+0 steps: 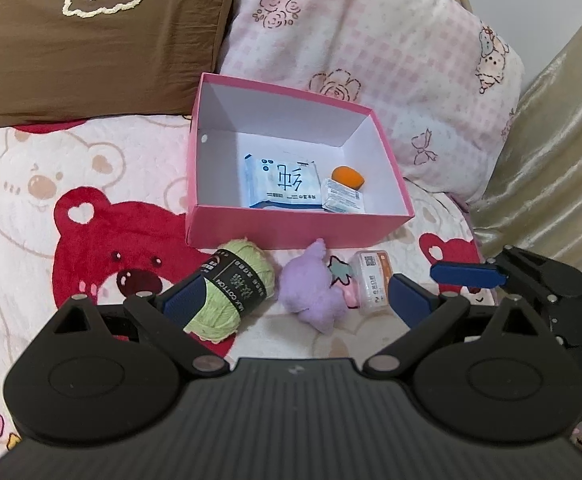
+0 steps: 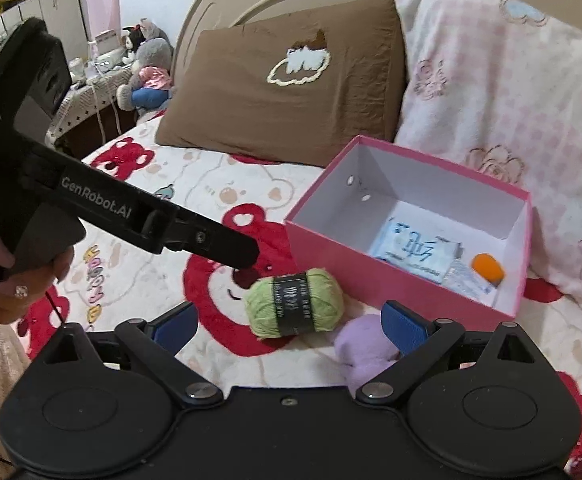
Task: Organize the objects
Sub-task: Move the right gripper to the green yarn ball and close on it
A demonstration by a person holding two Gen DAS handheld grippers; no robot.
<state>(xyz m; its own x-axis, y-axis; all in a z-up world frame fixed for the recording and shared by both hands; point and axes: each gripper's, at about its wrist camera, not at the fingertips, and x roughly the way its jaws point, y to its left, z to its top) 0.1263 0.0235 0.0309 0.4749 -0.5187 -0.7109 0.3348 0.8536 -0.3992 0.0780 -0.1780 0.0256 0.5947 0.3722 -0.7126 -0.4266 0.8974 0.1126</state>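
A pink box (image 1: 291, 228) (image 2: 323, 248) stands open on the bed. It holds a blue-white tissue pack (image 1: 279, 180) (image 2: 415, 250), an orange item (image 1: 347, 176) (image 2: 489, 266) and a small packet (image 1: 343, 198). In front of it lie a green yarn ball (image 1: 231, 288) (image 2: 295, 308), a purple plush (image 1: 315, 288) (image 2: 367, 352) and a small clear case (image 1: 373, 280). My left gripper (image 1: 295, 300) is open and empty, low over the yarn and plush. My right gripper (image 2: 291, 326) is open and empty, just short of the yarn. The right gripper's blue finger (image 1: 467, 274) shows at the right of the left wrist view.
A brown pillow (image 1: 91, 40) (image 2: 283, 92) and a pink patterned pillow (image 1: 371, 60) (image 2: 511, 100) lean behind the box. The bear-print blanket (image 1: 51, 200) covers the bed. The left gripper's body (image 2: 91, 204) crosses the left of the right wrist view. A side table with plush toys (image 2: 147, 72) stands beyond.
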